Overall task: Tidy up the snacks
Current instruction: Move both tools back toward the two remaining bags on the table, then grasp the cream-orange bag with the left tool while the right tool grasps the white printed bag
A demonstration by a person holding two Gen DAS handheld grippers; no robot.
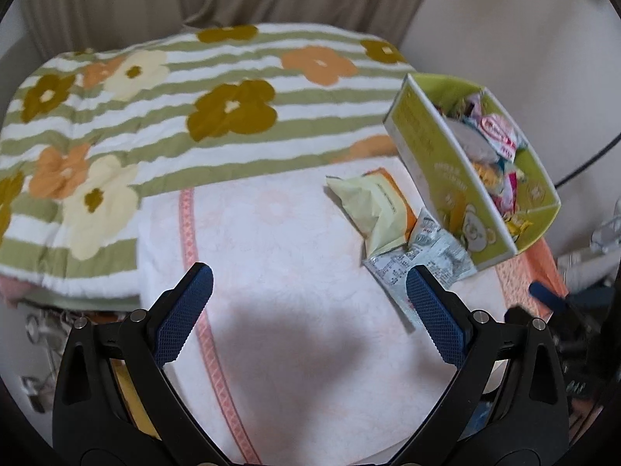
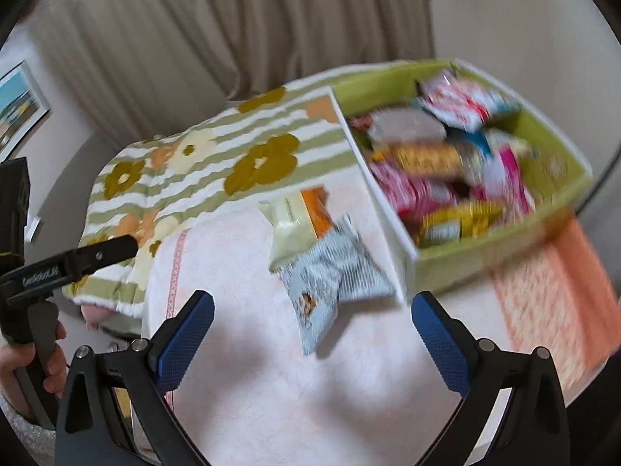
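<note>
A green box with white rims (image 1: 434,155) (image 2: 392,233) stands at the right of the bed, filled with several colourful snack packets (image 2: 438,163). Beside it on the pale pink cloth lie a cream-and-orange packet (image 1: 372,202) (image 2: 291,221) and a silver-grey packet (image 1: 423,260) (image 2: 333,272), overlapping. My left gripper (image 1: 310,283) hovers open over the cloth, left of the packets, with nothing between its blue pads. My right gripper (image 2: 312,310) is open too, just short of the silver packet and the box's near corner.
A green-striped flowered blanket (image 1: 155,116) (image 2: 202,171) covers the far left of the bed. An orange-pink cloth (image 2: 559,295) hangs at the right edge. Beige curtains (image 2: 233,31) stand behind. A hand (image 2: 23,357) holds the other gripper's handle at the left.
</note>
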